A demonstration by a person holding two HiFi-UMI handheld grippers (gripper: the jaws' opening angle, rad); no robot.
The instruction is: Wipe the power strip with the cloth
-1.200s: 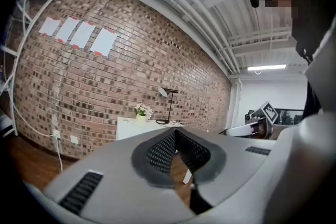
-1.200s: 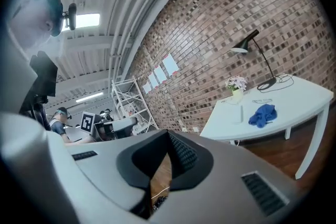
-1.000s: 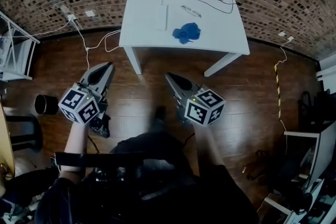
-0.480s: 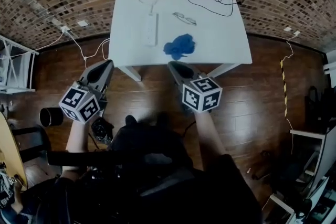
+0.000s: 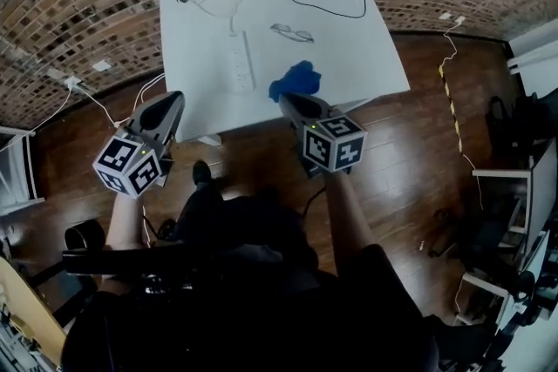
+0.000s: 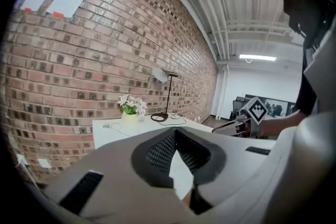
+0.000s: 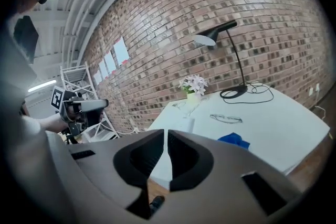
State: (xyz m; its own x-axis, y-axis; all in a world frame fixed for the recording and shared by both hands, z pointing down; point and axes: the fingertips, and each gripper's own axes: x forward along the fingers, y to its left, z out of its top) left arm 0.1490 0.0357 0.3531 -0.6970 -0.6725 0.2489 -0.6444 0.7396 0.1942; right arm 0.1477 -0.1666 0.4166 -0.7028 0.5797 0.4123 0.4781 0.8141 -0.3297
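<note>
Right gripper, jaws just opened a crack with nothing in them, is right below the blue cloth on the surface. Left gripper is shut. The strip lies left of the cloth, pointing up the picture.

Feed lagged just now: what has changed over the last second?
Both tongs have come forward to the table. The right tongs now reach its near edge just short of the blue cloth, and the left tongs are near its front left corner. The right tongs' jaws have just been opening a crack, nothing between them; the left stays shut and empty. Cloth, power strip and glasses lie as before.
</note>
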